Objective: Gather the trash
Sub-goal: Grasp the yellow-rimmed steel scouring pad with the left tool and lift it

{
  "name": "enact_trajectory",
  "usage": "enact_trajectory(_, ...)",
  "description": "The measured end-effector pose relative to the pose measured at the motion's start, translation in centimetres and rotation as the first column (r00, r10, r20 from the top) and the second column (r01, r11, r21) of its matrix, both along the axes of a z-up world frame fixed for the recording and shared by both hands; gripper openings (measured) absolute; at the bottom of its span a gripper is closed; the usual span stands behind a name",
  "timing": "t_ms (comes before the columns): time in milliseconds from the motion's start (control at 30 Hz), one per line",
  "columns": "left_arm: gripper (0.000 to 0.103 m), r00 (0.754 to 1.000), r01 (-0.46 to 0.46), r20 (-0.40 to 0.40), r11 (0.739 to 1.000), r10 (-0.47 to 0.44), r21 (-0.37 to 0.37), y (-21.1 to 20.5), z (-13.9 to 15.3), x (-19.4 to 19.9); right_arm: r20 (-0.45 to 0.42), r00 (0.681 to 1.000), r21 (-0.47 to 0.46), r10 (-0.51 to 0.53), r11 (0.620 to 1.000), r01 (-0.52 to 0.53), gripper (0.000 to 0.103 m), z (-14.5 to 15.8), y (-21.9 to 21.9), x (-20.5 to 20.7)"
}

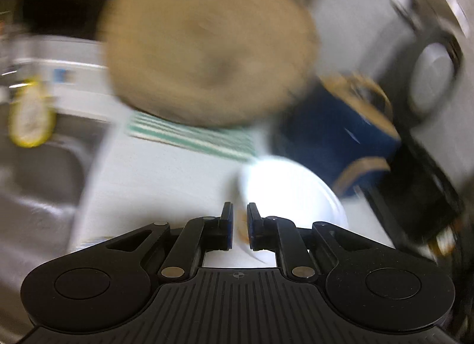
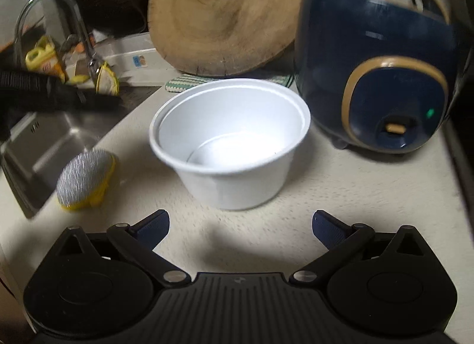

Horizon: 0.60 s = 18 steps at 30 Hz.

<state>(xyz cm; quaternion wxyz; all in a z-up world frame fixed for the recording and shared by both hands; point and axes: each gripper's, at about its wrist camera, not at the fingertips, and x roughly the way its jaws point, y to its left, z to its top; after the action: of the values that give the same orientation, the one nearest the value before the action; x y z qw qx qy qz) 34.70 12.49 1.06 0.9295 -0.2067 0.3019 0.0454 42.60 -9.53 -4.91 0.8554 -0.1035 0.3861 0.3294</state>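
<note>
Right hand-held gripper (image 2: 240, 229) gapes wide before white bowl (image 2: 229, 142); left hand-held gripper (image 1: 239, 225) narrow, empty

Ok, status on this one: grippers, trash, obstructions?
Left gripper nearly shut, empty. Right gripper open, empty. White bowl upright on counter, ungrabbed. Nothing between right gripper and bowl.

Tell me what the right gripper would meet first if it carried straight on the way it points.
Most likely the white disposable bowl: it stands on the counter directly ahead of the open right gripper, with only bare counter between. How far off it is remains unclear.
</note>
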Motion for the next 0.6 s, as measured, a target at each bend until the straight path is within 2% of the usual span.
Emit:
enact_trajectory(67, 0.015, 0.99, -0.136, 0.022, 0.991, 0.136, -0.012, 3.1, -0.3, -2.0, 0.05, 0.999, -0.033, 0.01, 0.999, -0.008, 0.103, -0.2, -0.2, -1.2)
enact_trajectory(100, 0.015, 0.98, -0.201, 0.012, 0.98, 0.201, -0.015, 4.7, -0.9, -2.8, 0.069, 0.998, -0.05, 0.013, 0.999, -0.009, 0.103, -0.3, -0.2, -1.7)
enact_trajectory(167, 0.015, 0.962, -0.271, -0.032, 0.962, 0.271, -0.025, 7.0, -2.4, -3.7, 0.086, 0.996, -0.071, 0.03, 0.997, -0.023, 0.103, -0.5, -0.5, -2.7)
enact_trajectory(267, 0.015, 0.949, -0.3, -0.114, 0.953, 0.295, -0.03, 9.0, -5.0, -4.1, 0.08, 0.995, -0.045, 0.054, 0.998, -0.051, 0.103, -0.5, -0.4, -3.9)
enact_trajectory(367, 0.015, 0.95, -0.284, -0.156, 0.956, 0.27, -0.074, 9.8, -6.9, -4.4, 0.063, 0.992, 0.019, 0.107, 0.994, -0.109, 0.1, -0.2, 0.7, -5.1)
enact_trajectory(433, 0.015, 0.95, -0.29, -0.157, 0.949, 0.27, -0.124, 10.5, -7.7, -4.9, 0.054, 0.986, 0.048, 0.158, 0.986, -0.161, 0.082, 0.0, 2.7, -5.7)
enact_trajectory(500, 0.016, 0.948, -0.306, -0.15, 0.936, 0.283, -0.171, 11.2, -8.1, -5.6, 0.048, 0.976, 0.057, 0.211, 0.975, -0.214, 0.046, 0.1, 5.5, -6.2)
enact_trajectory(600, 0.016, 0.947, -0.311, -0.151, 0.927, 0.284, -0.209, 11.9, -8.3, -6.4, 0.033, 0.968, 0.063, 0.247, 0.967, -0.249, 0.04, -0.2, 10.1, -6.1)
